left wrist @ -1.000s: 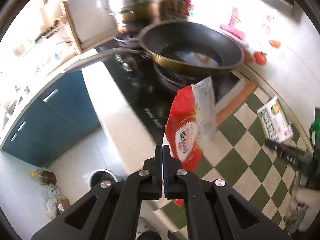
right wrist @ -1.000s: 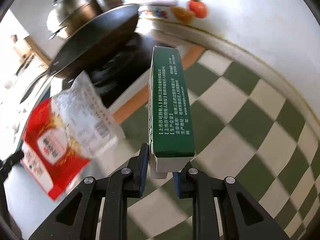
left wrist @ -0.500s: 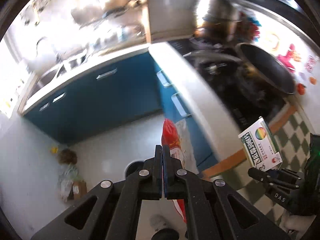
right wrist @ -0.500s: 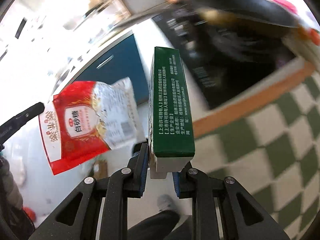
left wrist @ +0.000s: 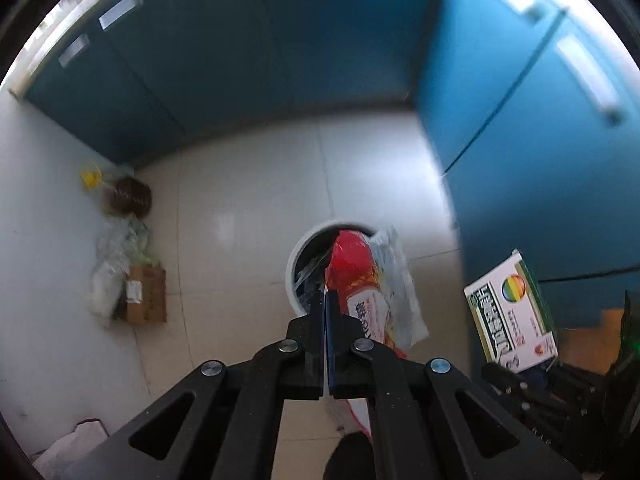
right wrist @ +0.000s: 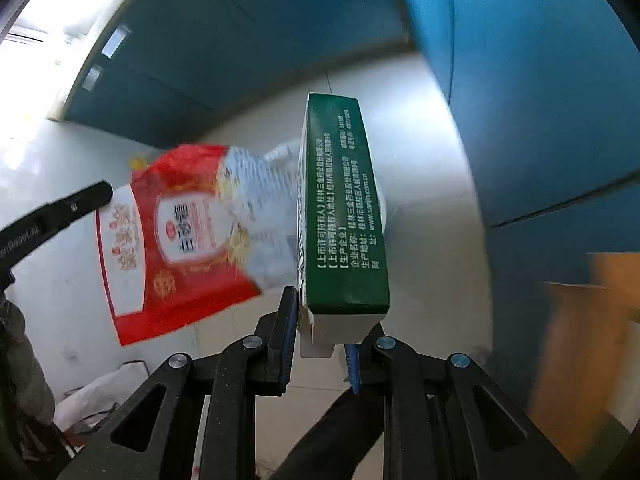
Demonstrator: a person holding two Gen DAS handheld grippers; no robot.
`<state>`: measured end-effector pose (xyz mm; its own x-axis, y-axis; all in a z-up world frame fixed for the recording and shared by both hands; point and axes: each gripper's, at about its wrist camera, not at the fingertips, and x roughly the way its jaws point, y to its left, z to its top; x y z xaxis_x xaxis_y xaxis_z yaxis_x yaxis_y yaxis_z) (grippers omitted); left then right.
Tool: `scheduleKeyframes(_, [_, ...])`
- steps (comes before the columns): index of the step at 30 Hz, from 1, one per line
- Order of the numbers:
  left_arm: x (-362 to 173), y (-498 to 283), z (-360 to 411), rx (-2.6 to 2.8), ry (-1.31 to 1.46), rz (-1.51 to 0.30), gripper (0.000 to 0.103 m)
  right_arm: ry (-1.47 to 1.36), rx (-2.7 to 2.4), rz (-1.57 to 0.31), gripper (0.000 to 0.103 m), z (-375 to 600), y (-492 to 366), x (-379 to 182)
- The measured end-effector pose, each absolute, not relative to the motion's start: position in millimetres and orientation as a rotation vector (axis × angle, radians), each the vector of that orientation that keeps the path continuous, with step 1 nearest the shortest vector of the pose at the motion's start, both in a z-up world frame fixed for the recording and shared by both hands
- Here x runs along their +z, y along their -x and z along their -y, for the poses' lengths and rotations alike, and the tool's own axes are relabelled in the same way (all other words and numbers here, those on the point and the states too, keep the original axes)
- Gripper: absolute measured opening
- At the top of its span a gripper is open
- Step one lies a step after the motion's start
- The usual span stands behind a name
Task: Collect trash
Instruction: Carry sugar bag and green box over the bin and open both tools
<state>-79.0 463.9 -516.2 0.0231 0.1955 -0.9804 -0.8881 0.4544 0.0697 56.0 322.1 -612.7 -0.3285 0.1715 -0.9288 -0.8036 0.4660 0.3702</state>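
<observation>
Left gripper [left wrist: 326, 312]: jaws clenched on the edge of a red and clear plastic bag [left wrist: 370, 292], which hangs forward and to the right of the fingertips.

Bin [left wrist: 294, 264]: white, round, on the floor directly ahead of and below the left gripper. The bag covers much of its mouth; dark contents show inside.

Right gripper [right wrist: 320, 320]: jaws clamped on the white end of a green carton [right wrist: 344, 208], which stands up and away from the fingers, long side forward.

Step in hand, as judged: carry to disposal. Both pieces of trash are held over the floor near the bin; neither is let go yet.

Next move, as judged: centre the bag over the bin mouth and part the left jaws, then bring the carton over the same opening. The limp bag may catch on the rim or drift aside.

Shown only in the left view: the bin itself; the carton's printed white face with a rainbow disc [left wrist: 510, 312], off to the right; a small cardboard box [left wrist: 146, 294] and crumpled plastic bags [left wrist: 114, 264] far left by the wall; a brown bottle with yellow cap [left wrist: 130, 200] beyond them.

Shown only in the right view: the bag's full printed front [right wrist: 184, 236], to the left of the carton; the carton's green text side; the left gripper's finger [right wrist: 60, 212] meeting the bag's left edge. The bin is hidden behind carton and bag.

Both views: blue cupboards [left wrist: 260, 40] ahead and right, pale tiled floor [left wrist: 248, 184].
</observation>
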Motion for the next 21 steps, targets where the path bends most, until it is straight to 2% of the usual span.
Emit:
scheduleKeyframes(2, [-580, 87, -481, 0.947, 0.756, -1.3, 0.0, 0.565, 1.077, -1.676, 0.022, -336, -48, -685])
scheduleKeyframes(8, [-723, 109, -520, 0.908, 0.93, -1.325, 0.0, 0.653, 1.077, -1.708, 0.022, -382, -31, -821])
scheduleKeyframes(11, [-752, 114, -526, 0.849, 1.026, -1.299, 0.0, 0.72, 1.079, -1.708, 0.022, -403, -25, -868])
scheduleKeyframes(15, [-759, 115, -525, 0.825, 1.033, -1.308, 0.003, 0.791, 1.037, -1.709, 0.026, -421, -17, -893])
scheduleKeyframes(16, [-757, 116, -523, 0.826, 1.037, -1.31, 0.004, 0.799, 1.024, -1.716, 0.042, -421, -15, -896])
scheduleKeyframes(17, [-753, 119, -523, 0.837, 1.04, -1.311, 0.004, 0.797, 1.021, -1.719, 0.052, -420, -18, -897])
scheduleKeyframes(18, [-753, 122, -526, 0.845, 1.038, -1.311, 0.005, 0.802, 1.016, -1.71, 0.071, -420, -17, -895])
scheduleKeyframes(19, [-747, 126, -526, 0.854, 1.033, -1.308, 0.012, 0.805, 1.015, -1.702, 0.079, -422, -13, -889])
scheduleKeyframes(20, [-743, 130, -527, 0.862, 1.028, -1.305, 0.038, 0.81, 1.015, -1.693, 0.079, -426, -5, -880])
scheduleKeyframes(21, [-737, 134, -528, 0.877, 1.022, -1.302, 0.058, 0.816, 1.012, -1.685, 0.08, -425, -4, -873])
